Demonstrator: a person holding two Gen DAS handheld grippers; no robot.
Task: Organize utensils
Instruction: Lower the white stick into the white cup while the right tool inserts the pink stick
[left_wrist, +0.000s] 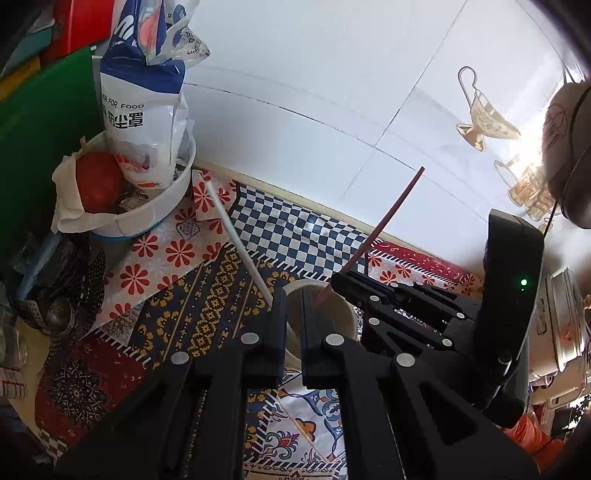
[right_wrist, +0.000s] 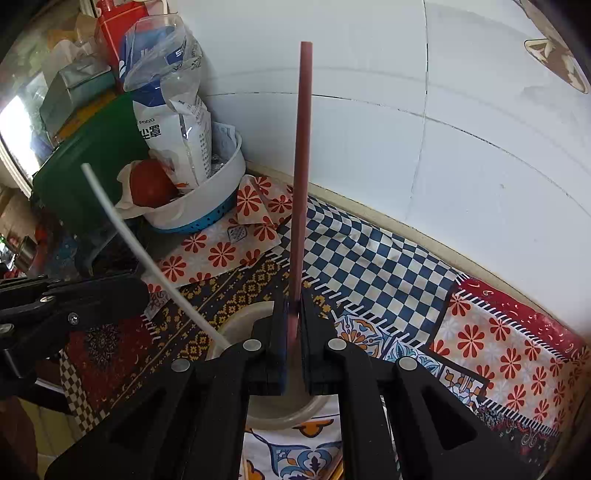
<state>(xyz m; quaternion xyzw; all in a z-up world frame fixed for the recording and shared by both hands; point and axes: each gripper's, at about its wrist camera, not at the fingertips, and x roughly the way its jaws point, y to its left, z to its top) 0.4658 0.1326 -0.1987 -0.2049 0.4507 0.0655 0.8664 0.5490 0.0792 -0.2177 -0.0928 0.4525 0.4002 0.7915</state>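
Cup (right_wrist: 236, 328) sits on patterned cloth (right_wrist: 388, 266) near the wall (right_wrist: 406, 129), directly below both grippers. One chopstick (right_wrist: 129, 243) leans left in the cup; another (right_wrist: 302, 184) stands upright above it. Basin (right_wrist: 207, 199) with bag (right_wrist: 177, 122) behind-left, against the wall.

Matt black plastic on both grippers, the left (left_wrist: 293, 295) and the right (right_wrist: 294, 306), with dull silver metal pins at the joints. The red chopstick (right_wrist: 303, 177) looks smooth and matt, the white one (right_wrist: 147, 258) smooth with a slight sheen. The cup (left_wrist: 332, 314) is glazed, glossy cream. Printed cloth (right_wrist: 388, 266) covers the worktop, and glossy white tile (right_wrist: 424, 147) runs along its back edge.
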